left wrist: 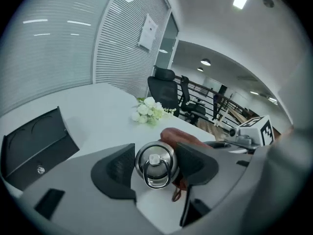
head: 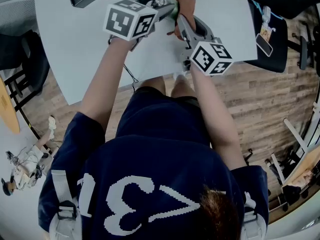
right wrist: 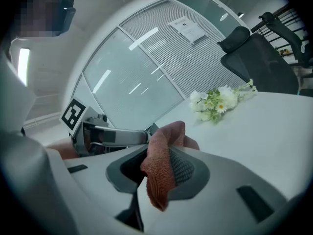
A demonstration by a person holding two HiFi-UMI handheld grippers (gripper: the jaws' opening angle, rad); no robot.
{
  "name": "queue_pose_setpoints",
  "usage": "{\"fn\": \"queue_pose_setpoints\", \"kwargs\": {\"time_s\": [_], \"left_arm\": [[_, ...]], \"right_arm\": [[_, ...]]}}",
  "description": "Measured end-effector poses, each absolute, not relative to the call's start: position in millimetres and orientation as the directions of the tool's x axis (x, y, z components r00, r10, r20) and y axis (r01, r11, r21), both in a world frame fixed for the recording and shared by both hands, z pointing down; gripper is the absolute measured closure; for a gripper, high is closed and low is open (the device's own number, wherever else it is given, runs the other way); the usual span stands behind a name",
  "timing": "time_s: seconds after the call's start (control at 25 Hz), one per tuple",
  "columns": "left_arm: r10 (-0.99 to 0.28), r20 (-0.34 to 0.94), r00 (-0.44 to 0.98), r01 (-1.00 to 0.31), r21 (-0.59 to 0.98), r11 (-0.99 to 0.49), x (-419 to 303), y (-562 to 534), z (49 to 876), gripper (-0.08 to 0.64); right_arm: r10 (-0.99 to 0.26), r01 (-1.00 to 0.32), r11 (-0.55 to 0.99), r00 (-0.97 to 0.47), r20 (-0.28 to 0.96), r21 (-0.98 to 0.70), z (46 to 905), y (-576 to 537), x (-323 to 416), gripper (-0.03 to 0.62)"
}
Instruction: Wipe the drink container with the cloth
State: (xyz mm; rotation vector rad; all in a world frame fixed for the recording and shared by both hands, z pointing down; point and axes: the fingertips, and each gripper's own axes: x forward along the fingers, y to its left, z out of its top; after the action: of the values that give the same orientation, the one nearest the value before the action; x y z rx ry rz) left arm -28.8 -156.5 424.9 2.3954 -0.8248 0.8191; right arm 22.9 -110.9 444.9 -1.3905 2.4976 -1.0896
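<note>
Cloth (right wrist: 157, 177) clamped in right tongs (right wrist: 155, 164)

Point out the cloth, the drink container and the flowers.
cloth (right wrist: 156, 175): right gripper view, its hanging fold.
drink container (left wrist: 155, 162): left gripper view, its steel lid.
flowers (left wrist: 146, 110): left gripper view, white blooms.

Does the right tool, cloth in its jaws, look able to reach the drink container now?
Probably yes. The cloth, gripped by the right tool, sits right beside the drink container; the left tool's jaws flank two sides, leaving its top free.
</note>
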Motion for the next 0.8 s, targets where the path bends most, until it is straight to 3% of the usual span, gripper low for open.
{"fn": "queue_pose_setpoints", "kwargs": {"time_s": [0.16, 0.56, 0.8], "left_arm": [[-0.433, 0.663, 0.610, -0.723, 0.242, -0.648, -35, -155, 425, 0.296], [-0.457, 0.648, 0.609, -0.779, 0.380, -0.500, -57, -154, 430, 0.296], [-0.462, 0.656, 0.597, -0.797, 0.414, -0.440, -64, -151, 432, 0.296]], "right_arm": [[-0.798, -0.713, 0.327, -0.560, 0.223, -0.620, 435, -121, 5, 0.485], [-0.791, -0.788, 0.249, -0.501, 0.351, -0.564, 486, -127, 30, 0.485], [-0.764, -0.748, 0.396, -0.590, 0.260, -0.533, 451, -117, -1, 0.485]]}}
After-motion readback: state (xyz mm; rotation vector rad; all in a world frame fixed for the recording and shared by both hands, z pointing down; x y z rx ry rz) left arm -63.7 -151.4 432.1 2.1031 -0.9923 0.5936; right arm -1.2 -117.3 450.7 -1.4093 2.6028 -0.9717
